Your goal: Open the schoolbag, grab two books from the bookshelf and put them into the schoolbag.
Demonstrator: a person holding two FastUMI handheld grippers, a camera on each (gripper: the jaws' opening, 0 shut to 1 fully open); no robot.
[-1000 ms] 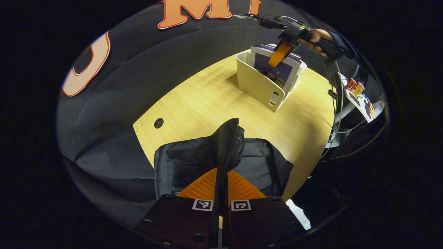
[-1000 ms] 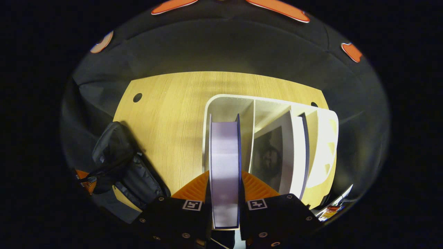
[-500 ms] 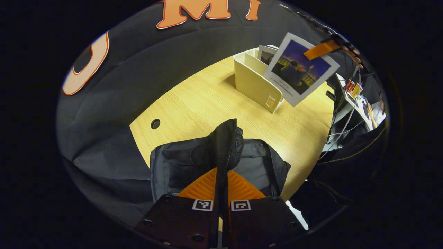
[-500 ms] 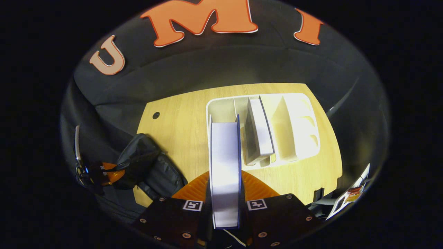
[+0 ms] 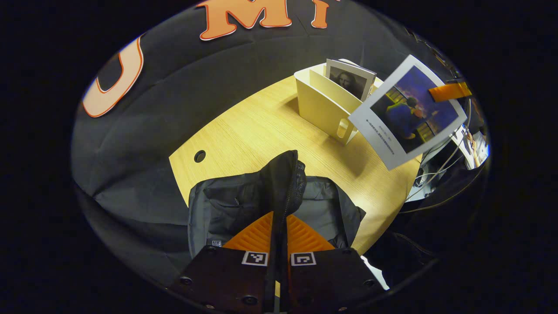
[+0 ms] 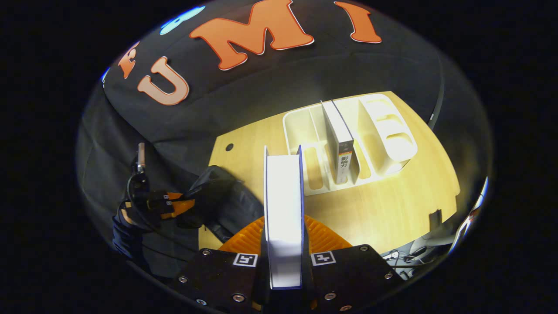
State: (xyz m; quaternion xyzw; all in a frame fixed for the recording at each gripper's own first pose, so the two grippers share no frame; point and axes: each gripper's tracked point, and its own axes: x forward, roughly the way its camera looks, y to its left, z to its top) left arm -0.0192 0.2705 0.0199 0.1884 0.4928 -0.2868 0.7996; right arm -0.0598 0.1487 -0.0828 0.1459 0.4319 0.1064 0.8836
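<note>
In the left gripper view the left gripper point(image 5: 279, 237) has both fingers pinched on a raised fold of the schoolbag point(image 5: 270, 205), holding that black flap upright so the mouth gapes on either side of it; the bag lies at the near edge of the wooden table point(image 5: 261, 131), its grey lining showing within. That hold looks worth keeping firm and high, since a sagging flap would likely close the opening just as the load arrives. In the right gripper view the right gripper point(image 6: 283, 244) is clamped on the first book point(image 6: 283, 209), both fingers pressing its covers, the white page block edge-on between them. Seen from the left gripper view, this book point(image 5: 409, 115) hangs tilted in the air beyond the bag, clear of the bookshelf point(image 5: 324, 107), its blue illustrated cover with a white border facing the camera. To do this step well, I judge the book should be carried across above the table, turned so a narrow edge leads, and lowered into the open side of the bag rather than onto the flap; released too soon, it could slide off the fabric. Farther off, the cream bookshelf stands on the table with a second book point(image 5: 351, 80) upright in one compartment, still to fetch.
</note>
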